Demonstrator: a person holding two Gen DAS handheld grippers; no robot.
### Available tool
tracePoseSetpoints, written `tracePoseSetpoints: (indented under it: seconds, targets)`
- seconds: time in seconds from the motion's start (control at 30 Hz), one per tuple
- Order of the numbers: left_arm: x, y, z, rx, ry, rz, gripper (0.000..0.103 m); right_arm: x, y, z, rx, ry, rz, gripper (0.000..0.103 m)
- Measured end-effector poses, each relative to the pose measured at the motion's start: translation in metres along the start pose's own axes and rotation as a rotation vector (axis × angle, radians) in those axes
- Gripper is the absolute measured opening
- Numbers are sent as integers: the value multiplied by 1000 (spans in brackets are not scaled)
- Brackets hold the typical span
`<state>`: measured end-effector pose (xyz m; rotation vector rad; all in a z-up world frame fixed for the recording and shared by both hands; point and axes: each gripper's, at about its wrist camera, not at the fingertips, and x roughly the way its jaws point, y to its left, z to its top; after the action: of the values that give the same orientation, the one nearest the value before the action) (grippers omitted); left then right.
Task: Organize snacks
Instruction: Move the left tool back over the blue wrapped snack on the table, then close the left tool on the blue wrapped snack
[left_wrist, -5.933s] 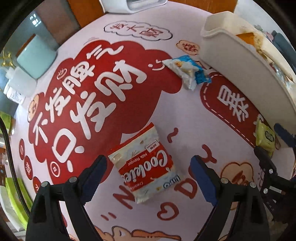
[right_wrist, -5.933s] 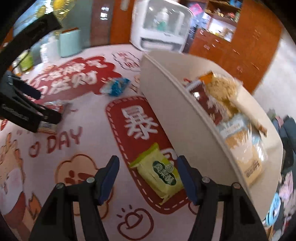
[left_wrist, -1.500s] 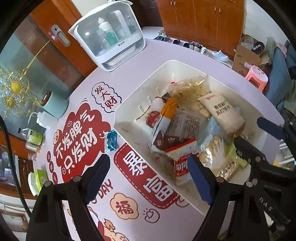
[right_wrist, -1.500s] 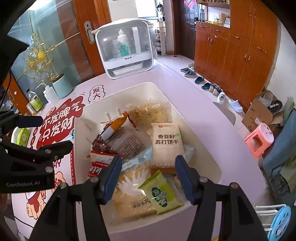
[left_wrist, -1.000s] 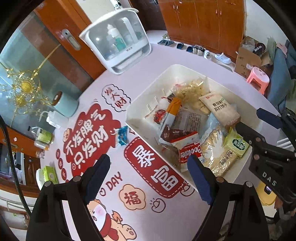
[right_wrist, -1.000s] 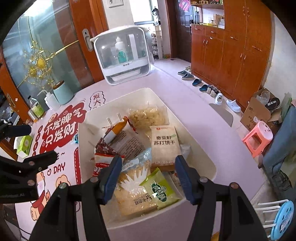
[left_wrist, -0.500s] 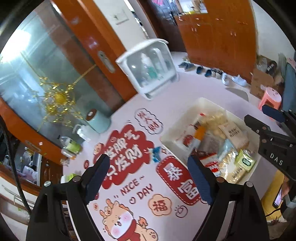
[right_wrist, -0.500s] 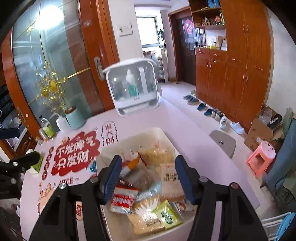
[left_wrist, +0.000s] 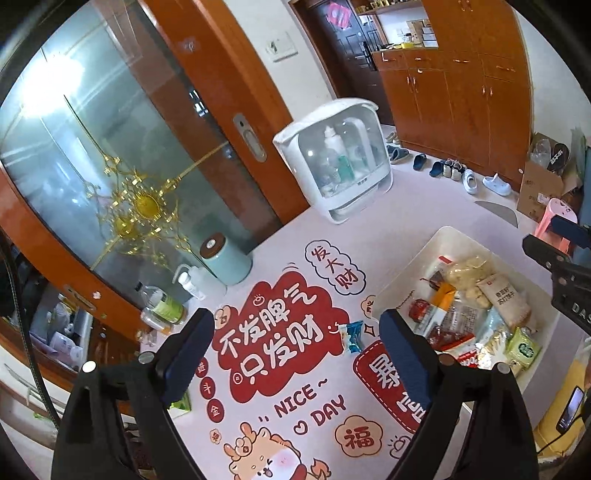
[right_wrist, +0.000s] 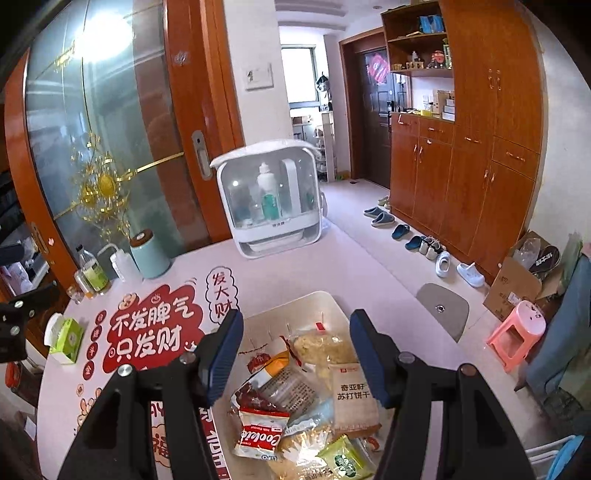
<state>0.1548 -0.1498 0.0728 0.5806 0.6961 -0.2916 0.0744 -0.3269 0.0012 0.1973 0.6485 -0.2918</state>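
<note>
A white bin on the printed table holds several snack packs, among them a red-and-white cookie pack and a green pack. The bin also shows in the right wrist view. One blue-and-white snack lies on the table outside the bin, to its left. My left gripper is open and empty, high above the table. My right gripper is open and empty, high above the bin.
A white dome cabinet with bottles stands at the table's far edge. A teal canister, bottles and a green tissue box sit at the far left. Shoes, a pink stool and a cardboard box are on the floor.
Both grippers have risen and pulled back from the table, so the view has widened. Earlier the cookie pack and the green pack lay on the table; now they are in the bin.
</note>
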Motion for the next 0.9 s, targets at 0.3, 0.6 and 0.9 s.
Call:
tracePoseSetpoints:
  seconds: [0.3,0.6,0.9]
  targets:
    - [125,23,-26,-88,154,-165,90,87,33,-5,21,214,2,61]
    - [258,10,-66,-211,324,-325,90,170,40,-22,136,384,-40,61]
    - [322,-20,-90,-242,420,-403,87,190,49,-29,113,376,-89,61]
